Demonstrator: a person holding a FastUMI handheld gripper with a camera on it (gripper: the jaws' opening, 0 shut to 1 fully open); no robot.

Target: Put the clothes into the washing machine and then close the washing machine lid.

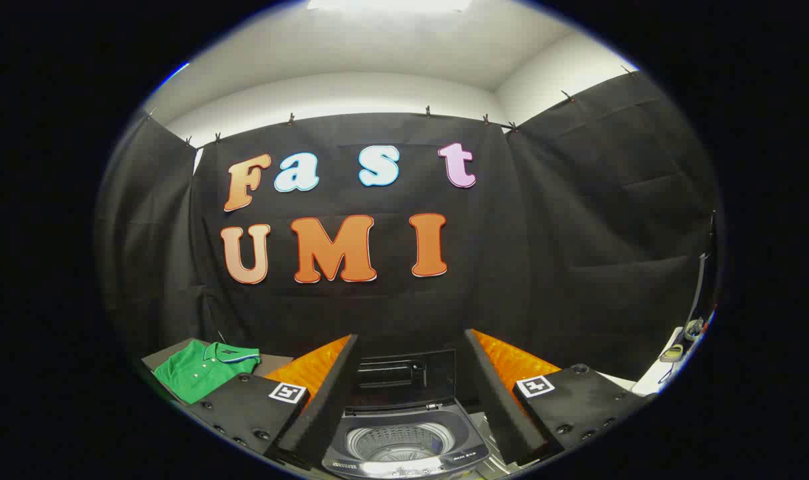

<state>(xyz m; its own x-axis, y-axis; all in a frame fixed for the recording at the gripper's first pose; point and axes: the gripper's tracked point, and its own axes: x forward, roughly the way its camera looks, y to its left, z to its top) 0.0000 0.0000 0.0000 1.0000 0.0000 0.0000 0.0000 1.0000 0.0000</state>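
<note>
My claw [411, 400] hung with its two fingers spread wide apart and nothing between them, pointed down at the small grey top-loading washing machine [404, 447] just ahead. Its dark lid [404, 373] stood raised behind the opening, and the perforated metal drum [399, 441] showed bare inside, so none of the task was done yet. The green short-sleeved polo shirt with a striped collar [201, 368] lay spread flat on a grey counter [157, 357], off beyond my left finger [324, 393] and well apart from the machine.

I judged the shirt light, soft and limp: it would sag and trail from whatever point I pinched, and a sleeve or hem could snag on the machine's rim. The cloth looked matte rather than slippery, so a firm pinch ought to keep it. Lying flat, it gave little to bite on; I reckoned the collar and button placket, where the fabric doubles up, were the best place to take hold, gathering a fold between both fingers
</note>
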